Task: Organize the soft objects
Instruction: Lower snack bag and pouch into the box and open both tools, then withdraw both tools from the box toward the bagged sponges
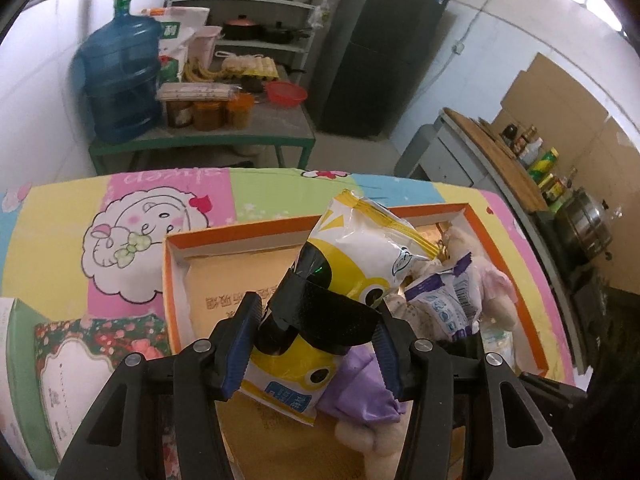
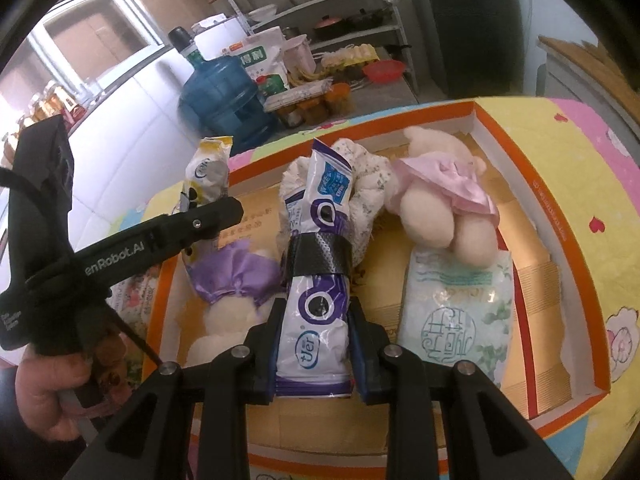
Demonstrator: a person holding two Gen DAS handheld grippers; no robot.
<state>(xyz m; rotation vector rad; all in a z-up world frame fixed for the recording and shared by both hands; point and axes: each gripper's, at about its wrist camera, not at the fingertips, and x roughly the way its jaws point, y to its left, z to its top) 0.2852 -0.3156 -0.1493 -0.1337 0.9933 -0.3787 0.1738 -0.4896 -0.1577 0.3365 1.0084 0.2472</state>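
Note:
My left gripper (image 1: 316,344) is shut on a yellow-and-white snack packet (image 1: 360,240) bound with black tape. It holds the packet upright over the orange-rimmed cardboard box (image 1: 240,230). Under it lies a plush toy in a purple dress (image 1: 360,392). My right gripper (image 2: 314,360) is shut on a purple-and-white packet (image 2: 316,280), also taped, held above the box (image 2: 560,208). In the box lie the purple-dressed plush (image 2: 232,276), a speckled white soft toy (image 2: 372,184), a pink-dressed plush (image 2: 440,200) and a pale green tissue pack (image 2: 456,320). The left gripper (image 2: 224,212) reaches in from the left.
The box sits on a cartoon-print cloth (image 1: 120,220). A floral carton (image 1: 80,360) lies at its left. Behind stand a blue water jug (image 1: 120,76), a green table with jars (image 1: 240,132), shelves of pots and a dark fridge (image 1: 380,40). A person's hand (image 2: 44,392) grips the left handle.

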